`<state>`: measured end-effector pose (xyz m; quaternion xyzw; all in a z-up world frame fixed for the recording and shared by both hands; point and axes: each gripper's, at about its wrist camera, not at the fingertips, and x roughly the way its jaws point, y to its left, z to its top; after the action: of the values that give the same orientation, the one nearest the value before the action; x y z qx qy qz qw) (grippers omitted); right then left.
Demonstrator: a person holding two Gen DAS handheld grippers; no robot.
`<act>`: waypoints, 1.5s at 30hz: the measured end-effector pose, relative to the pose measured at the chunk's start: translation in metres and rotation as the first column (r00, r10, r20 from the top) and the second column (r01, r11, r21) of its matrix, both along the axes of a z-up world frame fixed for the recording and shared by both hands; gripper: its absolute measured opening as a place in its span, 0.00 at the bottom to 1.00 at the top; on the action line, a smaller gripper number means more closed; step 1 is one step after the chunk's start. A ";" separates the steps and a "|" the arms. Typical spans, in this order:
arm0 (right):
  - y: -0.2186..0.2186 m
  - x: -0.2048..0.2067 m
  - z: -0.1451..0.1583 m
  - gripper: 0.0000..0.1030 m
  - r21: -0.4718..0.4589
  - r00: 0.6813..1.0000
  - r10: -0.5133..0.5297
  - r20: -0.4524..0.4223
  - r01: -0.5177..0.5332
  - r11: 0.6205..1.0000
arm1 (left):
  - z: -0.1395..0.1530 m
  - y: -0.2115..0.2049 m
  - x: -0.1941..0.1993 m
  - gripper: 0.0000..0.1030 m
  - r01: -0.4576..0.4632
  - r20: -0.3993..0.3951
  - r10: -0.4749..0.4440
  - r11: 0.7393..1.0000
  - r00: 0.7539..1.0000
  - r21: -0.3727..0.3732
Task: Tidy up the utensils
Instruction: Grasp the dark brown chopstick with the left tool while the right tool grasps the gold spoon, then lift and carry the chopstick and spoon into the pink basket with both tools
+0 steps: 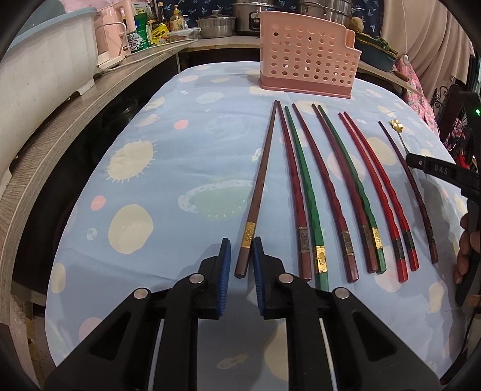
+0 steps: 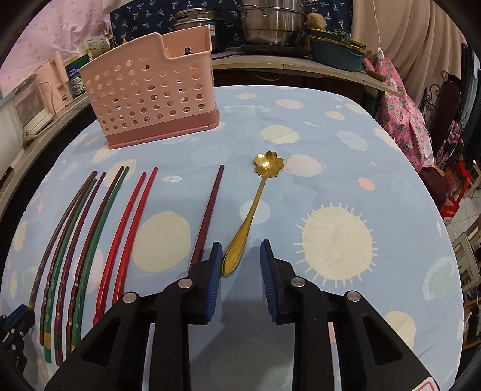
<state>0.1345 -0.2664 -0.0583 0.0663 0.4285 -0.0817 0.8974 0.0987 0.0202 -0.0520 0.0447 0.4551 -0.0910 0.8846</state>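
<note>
Several chopsticks lie side by side on the blue patterned tablecloth point(image 1: 168, 126), pointing at a pink perforated utensil holder point(image 1: 306, 60) at the far edge. My left gripper point(image 1: 241, 249) has its blue pads tight against both sides of the thick end of the leftmost brown chopstick point(image 1: 261, 180), which still lies flat. In the right wrist view a gold flower-shaped spoon point(image 2: 255, 204) lies right of a dark maroon chopstick point(image 2: 210, 210). My right gripper point(image 2: 240, 249) straddles the spoon's handle end. Its left pad touches the handle and its right pad stands clear of it. The holder point(image 2: 150, 90) stands at the back left.
Red, green and maroon chopsticks point(image 1: 324, 186) fill the space between the two grippers. A grey counter point(image 1: 60, 132) with bottles and a tub runs along the left. Pots point(image 2: 270, 27) stand on the shelf behind. The cloth drops off at the right edge point(image 2: 436, 210).
</note>
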 end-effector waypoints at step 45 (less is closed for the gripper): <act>-0.028 -0.080 0.036 0.02 0.159 0.997 0.025 0.076 -0.037 0.987 | 0.066 0.019 -0.016 0.07 -0.038 0.111 0.049 0.995 0.993 -0.097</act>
<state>0.0544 -0.2946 -0.0220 0.1347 0.4013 -0.0303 0.9055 0.0823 0.0388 0.0140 -0.0018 0.4003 -0.0905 0.9119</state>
